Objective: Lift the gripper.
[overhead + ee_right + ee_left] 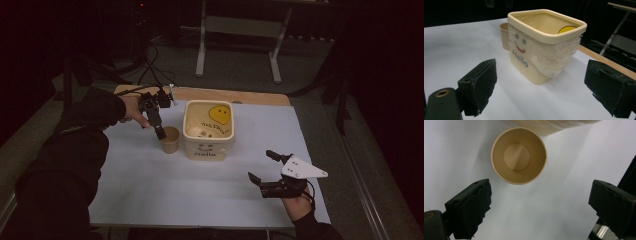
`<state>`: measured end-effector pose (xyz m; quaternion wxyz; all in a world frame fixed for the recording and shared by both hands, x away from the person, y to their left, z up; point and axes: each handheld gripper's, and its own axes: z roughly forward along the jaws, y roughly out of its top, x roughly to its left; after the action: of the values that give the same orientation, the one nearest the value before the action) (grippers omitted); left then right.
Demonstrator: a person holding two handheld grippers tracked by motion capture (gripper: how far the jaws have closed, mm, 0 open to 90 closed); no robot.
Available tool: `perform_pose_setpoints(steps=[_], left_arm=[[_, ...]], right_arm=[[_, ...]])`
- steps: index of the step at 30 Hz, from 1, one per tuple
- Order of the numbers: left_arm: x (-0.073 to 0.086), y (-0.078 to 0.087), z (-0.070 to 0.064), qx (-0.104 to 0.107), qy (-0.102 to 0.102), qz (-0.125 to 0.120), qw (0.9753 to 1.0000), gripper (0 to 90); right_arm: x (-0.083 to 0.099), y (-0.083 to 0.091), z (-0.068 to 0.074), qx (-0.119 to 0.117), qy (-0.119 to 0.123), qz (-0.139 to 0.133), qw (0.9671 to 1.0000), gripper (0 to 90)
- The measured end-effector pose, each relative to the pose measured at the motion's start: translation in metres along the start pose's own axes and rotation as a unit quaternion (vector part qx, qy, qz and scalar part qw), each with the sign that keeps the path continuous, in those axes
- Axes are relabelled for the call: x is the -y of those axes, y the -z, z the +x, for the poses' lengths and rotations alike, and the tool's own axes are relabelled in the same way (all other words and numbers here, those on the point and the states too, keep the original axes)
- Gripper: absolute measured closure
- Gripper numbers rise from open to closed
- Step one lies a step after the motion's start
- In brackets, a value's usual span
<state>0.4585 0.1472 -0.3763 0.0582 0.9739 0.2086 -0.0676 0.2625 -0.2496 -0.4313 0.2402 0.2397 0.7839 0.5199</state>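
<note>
The high view looks forward and down over the whole desk (150,190). The left gripper view faces straight down, close above the paper cup (519,155). The right gripper view looks low and level from near the desk's right edge at the cream tub (544,47); all three views share both.

Word on the tub: "Hello" is printed in dark letters on the side of the cream tub (541,47), under a little drawn face with two dots and a red smile.
Inside the tub: a yellow smiley face (220,114) with small dark writing beside it, too small to read.
</note>
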Motion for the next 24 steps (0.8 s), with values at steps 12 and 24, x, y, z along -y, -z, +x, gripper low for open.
perform_pose_setpoints(steps=[12, 24], left_arm=[[-0.009, 0.002, -0.011, -0.024, -0.066, 0.006, 0.9975, 5.4], [-0.015, 0.003, -0.011, -0.033, -0.095, 0.0, 0.9949, 8.0]], right_arm=[[0.0, -0.002, 0.001, -0.007, 0.003, 0.003, 1.0, 10.8], [0.0, -0.003, 0.002, -0.014, 0.003, 0.005, 0.9999, 10.8]])
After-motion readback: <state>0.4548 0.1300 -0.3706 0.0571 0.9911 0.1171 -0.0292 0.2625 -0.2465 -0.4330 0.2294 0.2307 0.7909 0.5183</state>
